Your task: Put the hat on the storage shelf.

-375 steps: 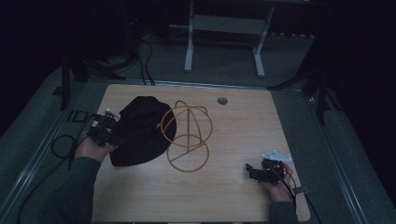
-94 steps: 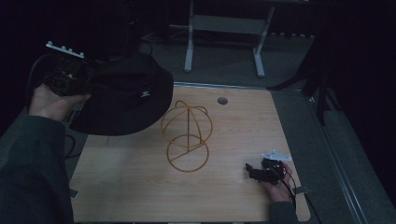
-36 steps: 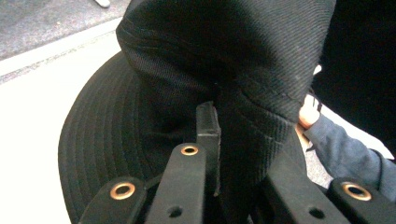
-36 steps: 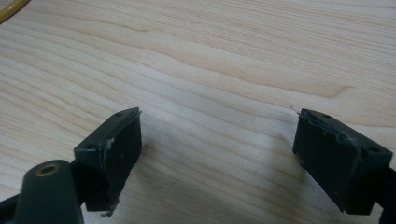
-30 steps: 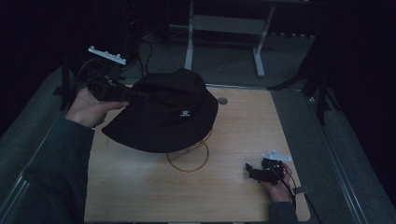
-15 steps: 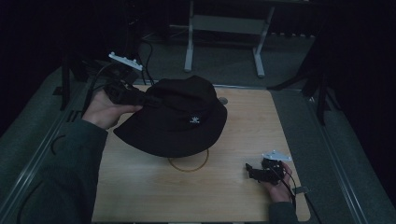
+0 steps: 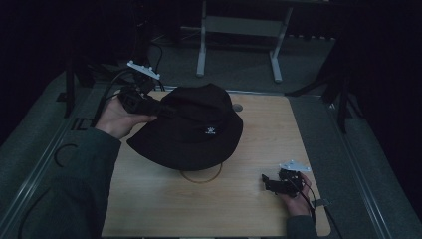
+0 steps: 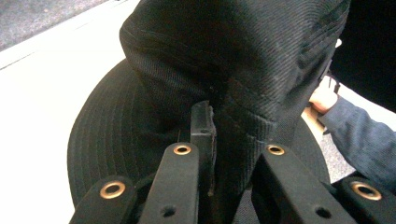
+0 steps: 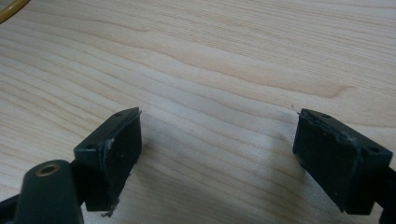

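Right gripper point(image 7: 269, 183): nearest the person, resting on the wooden table point(image 7: 259, 134), jaws wide apart with bare wood between them
Stand ring point(image 7: 201, 175): beyond it to its left, an arc of yellow wire peeking from under the hat
Black bucket hat point(image 7: 194, 127): draped over the stand
Left gripper point(image 7: 149, 105): at the far left corner, clamped on the hat's brim, jaws just beginning to ease apart

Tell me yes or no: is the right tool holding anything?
No: in the right gripper view the right tool stands with its jaws wide apart over bare wooden table, nothing between them.
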The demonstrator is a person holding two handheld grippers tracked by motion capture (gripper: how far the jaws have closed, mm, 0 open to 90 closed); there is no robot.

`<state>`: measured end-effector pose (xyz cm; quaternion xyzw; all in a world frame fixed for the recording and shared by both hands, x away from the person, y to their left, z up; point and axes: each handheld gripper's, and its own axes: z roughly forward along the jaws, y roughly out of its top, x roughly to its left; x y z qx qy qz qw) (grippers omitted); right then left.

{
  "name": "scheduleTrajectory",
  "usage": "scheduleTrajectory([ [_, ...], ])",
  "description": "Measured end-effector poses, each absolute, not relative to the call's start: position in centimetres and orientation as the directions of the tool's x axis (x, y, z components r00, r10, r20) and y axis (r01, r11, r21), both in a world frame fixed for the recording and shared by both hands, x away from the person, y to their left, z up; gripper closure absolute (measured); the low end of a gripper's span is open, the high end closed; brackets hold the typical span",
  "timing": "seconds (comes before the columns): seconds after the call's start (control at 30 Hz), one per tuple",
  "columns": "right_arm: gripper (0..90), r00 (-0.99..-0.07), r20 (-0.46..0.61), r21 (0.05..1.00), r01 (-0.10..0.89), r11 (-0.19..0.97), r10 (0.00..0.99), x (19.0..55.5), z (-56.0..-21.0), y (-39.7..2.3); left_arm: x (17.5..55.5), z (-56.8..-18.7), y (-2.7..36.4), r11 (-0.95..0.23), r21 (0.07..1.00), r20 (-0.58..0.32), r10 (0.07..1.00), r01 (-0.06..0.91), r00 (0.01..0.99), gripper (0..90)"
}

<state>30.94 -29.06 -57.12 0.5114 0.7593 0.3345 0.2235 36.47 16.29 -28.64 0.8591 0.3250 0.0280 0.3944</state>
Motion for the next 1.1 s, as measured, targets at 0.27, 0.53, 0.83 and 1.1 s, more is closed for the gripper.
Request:
scheduleTrajectory([
  [0.27, 15.2, -0.376, 0.003, 0.737, 0.627, 0.253, 0.926, 30.9, -57.1, -29.1, 36.8, -29.3, 15.8, -0.492, 0.681, -0.196, 0.591, 0.543, 0.782, 77.5],
  [0.53, 15.2, -0.376, 0.004, 0.736, 0.628, 0.252, 0.927, 30.9, -57.1, -29.1, 37.4, -30.4, 15.9, -0.479, 0.656, -0.215, 0.623, 0.584, 0.752, 52.2],
  [0.83, 15.2, -0.376, 0.004, 0.736, 0.628, 0.252, 0.927, 30.9, -57.1, -29.1, 36.8, -29.7, 17.3, -0.404, 0.711, -0.213, 0.656, 0.575, 0.724, 15.0],
  [1.1, 15.2, -0.378, 0.002, 0.737, 0.627, 0.254, 0.926, 30.9, -57.1, -29.1, 36.0, -28.6, 19.0, -0.360, 0.750, -0.183, 0.694, 0.555, 0.697, 14.8],
])
